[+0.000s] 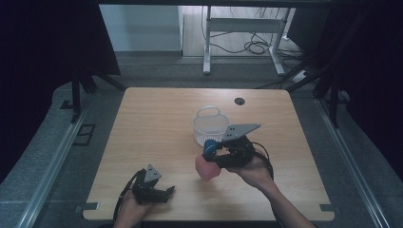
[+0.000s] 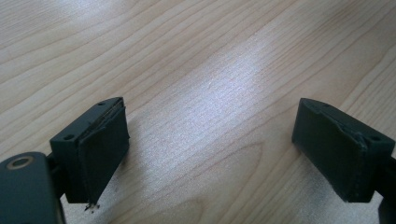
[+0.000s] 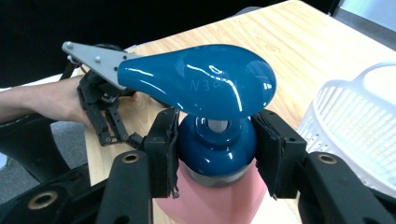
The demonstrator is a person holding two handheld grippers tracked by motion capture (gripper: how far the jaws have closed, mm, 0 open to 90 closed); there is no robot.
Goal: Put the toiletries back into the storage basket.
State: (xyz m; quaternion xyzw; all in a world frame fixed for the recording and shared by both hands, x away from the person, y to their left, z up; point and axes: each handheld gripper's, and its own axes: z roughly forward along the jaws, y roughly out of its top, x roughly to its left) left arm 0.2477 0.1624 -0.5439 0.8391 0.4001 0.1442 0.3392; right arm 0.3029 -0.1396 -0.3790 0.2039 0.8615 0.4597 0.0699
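Observation:
A pink pump bottle (image 1: 206, 168) with a blue pump head (image 1: 209, 147) is held above the table's front middle. My right gripper (image 1: 215, 154) is shut on the bottle's blue collar (image 3: 215, 149), just under the pump head (image 3: 201, 81); the pink body (image 3: 219, 203) hangs below the jaws. A white plastic basket (image 1: 209, 124) with a handle stands just behind the bottle, and its rim (image 3: 355, 107) shows to the right in the right gripper view. My left gripper (image 1: 170, 192) rests near the table's front left, open, with bare wood between its fingertips (image 2: 105, 144).
The wooden table (image 1: 157, 123) has a round black cable hole (image 1: 239, 101) at the back right. Dark curtains flank it, and a white desk frame (image 1: 242, 28) with cables stands on the floor beyond.

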